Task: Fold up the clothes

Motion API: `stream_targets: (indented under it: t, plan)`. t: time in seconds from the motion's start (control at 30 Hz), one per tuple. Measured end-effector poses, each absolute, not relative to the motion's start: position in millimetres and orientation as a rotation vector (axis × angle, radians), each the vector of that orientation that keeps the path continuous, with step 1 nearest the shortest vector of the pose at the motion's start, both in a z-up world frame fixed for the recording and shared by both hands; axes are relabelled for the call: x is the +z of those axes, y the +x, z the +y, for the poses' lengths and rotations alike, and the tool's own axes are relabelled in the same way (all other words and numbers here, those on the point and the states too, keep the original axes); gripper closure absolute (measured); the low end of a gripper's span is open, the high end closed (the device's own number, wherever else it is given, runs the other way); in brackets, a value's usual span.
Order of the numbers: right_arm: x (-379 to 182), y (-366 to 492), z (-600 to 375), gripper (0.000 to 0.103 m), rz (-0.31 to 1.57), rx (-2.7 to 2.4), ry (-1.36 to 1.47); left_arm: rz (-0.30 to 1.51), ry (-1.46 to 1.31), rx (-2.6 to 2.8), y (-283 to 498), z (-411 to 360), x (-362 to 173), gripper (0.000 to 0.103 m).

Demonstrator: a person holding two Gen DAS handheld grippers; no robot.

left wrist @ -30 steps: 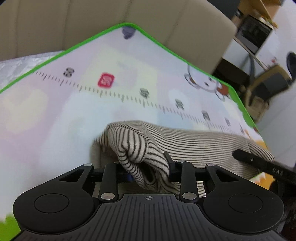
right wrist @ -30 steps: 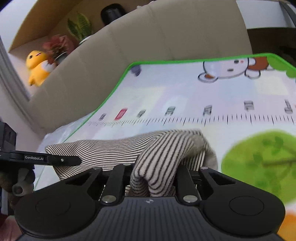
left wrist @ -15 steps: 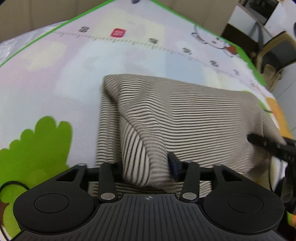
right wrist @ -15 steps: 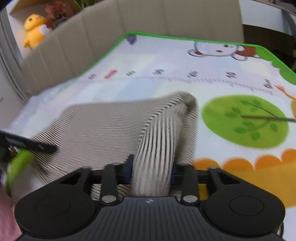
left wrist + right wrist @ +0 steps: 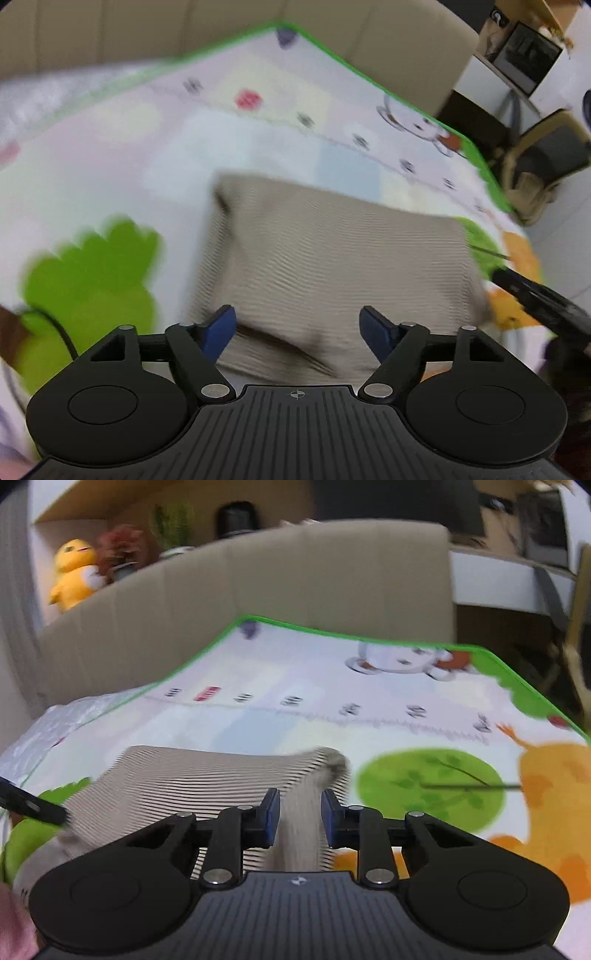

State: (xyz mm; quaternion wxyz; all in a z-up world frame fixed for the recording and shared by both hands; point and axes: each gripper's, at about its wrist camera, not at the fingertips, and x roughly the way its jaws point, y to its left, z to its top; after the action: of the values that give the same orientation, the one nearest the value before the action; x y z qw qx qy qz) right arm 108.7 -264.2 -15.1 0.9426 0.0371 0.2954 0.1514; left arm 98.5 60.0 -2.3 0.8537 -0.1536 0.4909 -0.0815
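A beige striped garment (image 5: 332,258) lies folded on the colourful play mat (image 5: 110,166). My left gripper (image 5: 297,325) is open, its blue pads wide apart just above the garment's near edge. My right gripper (image 5: 298,814) has its blue pads close on a raised fold of the same garment (image 5: 207,775), at its right end. The right gripper's tip shows at the right of the left wrist view (image 5: 532,291); the left gripper's tip shows at the left of the right wrist view (image 5: 33,805). Both views are motion-blurred.
A beige padded headboard (image 5: 258,583) runs behind the mat. A yellow plush toy (image 5: 74,572) and plants stand on a shelf behind it. A chair (image 5: 543,158) and shelves stand off the mat's far right. A crinkled plastic sheet (image 5: 44,727) lies beside the mat's left edge.
My left gripper has opened and let go of the garment, which now lies flat. My right gripper still pinches its fold, with its pads slightly wider apart. Both cameras tilted up.
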Motion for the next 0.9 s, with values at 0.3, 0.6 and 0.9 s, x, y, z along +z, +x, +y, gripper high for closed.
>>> stream_targets:
  t: [0.3,0.6,0.9]
  plan:
    - [-64.8,117.3,-261.3,0.076,0.787,0.343,0.176,1.138,-0.324,-0.138,136.7,32.1,-57.1,0.023]
    - [-62.5,89.8,-209.6,0.061,0.848,0.509,0.164,0.955,-0.119,-0.021,204.4,38.8,-44.9,0.019]
    - [-2.1,84.7,-209.9,0.057,0.636,0.619,0.13,0.95,-0.193,0.053,178.2,76.2,-20.6,0.018]
